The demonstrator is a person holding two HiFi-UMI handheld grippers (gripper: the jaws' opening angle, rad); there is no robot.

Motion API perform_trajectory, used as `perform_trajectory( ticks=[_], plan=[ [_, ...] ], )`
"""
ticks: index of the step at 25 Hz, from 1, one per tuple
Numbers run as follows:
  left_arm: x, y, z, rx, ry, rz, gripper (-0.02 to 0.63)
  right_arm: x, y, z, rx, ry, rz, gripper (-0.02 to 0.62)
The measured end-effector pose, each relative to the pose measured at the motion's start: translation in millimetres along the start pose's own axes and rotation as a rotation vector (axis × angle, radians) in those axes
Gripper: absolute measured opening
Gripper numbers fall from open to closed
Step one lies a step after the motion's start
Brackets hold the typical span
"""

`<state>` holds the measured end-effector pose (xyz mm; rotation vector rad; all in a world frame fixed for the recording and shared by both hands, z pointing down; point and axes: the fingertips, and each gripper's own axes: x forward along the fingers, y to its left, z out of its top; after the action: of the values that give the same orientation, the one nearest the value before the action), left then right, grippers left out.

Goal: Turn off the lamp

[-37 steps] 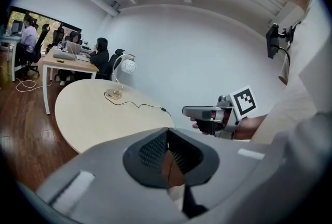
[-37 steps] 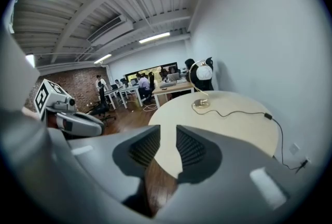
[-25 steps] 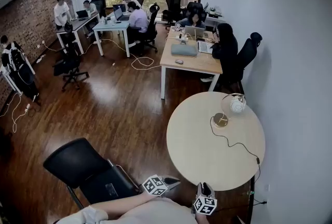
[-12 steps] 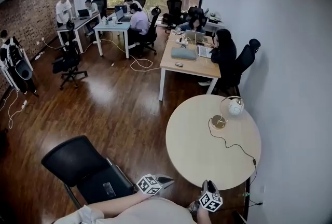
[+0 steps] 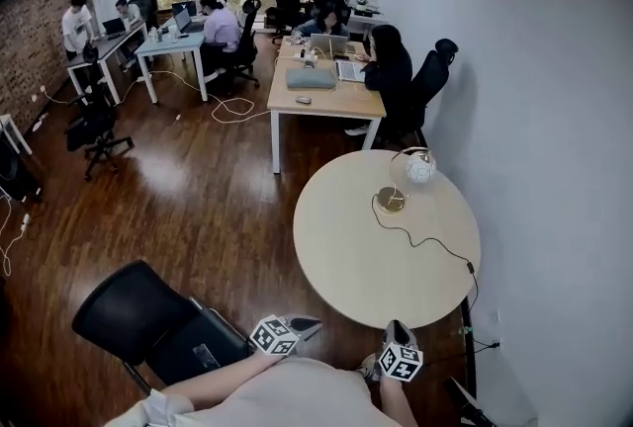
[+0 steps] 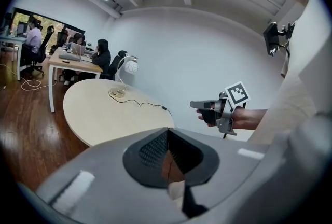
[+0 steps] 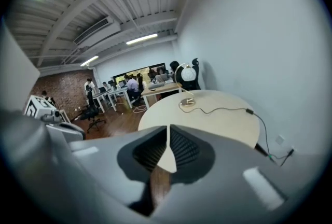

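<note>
A lamp with a white globe shade (image 5: 420,166) and a round brass base (image 5: 390,201) stands at the far side of the round beige table (image 5: 346,247). Its black cord runs to an inline switch (image 5: 469,268) near the table's right edge. The lamp (image 6: 127,69) and switch (image 6: 164,108) also show in the left gripper view, and the lamp (image 7: 187,72) and switch (image 7: 249,111) in the right gripper view. My left gripper (image 5: 305,324) is shut and empty, short of the table's near edge. My right gripper (image 5: 398,328) is at that edge, its jaws closing to shut on nothing.
A black office chair (image 5: 148,316) stands close at the lower left. A white wall (image 5: 554,168) runs along the right, with a socket and plug (image 5: 487,346) low down. Beyond the table are desks (image 5: 321,99) with seated people.
The table and lamp have shifted up and left in the head view. Both grippers stay low by the table's near edge, the right one slightly further forward.
</note>
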<state>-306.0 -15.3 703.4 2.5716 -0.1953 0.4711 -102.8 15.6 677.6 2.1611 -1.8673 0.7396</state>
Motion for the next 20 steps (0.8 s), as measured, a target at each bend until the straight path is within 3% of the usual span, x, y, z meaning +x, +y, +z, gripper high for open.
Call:
perform_trajectory(
  ticks=[4, 16, 20],
  plan=[
    [4.8, -3.6, -1.5, 0.011, 0.014, -0.023, -0.023, -6.5, 9.8, 3.5, -0.103, -0.013, 0.009, 0.002],
    [15.6, -6.6, -13.5, 0.003, 0.057, -0.054, -0.023, -14.7, -4.9, -25.7, -0.075, 0.032, -0.02, 0.002],
    [14.7, 2.8, -14.9, 0.001, 0.049, -0.03, -0.023, 2.6, -3.1, -29.7, -0.081, 0.027, 0.011, 0.002]
  ],
)
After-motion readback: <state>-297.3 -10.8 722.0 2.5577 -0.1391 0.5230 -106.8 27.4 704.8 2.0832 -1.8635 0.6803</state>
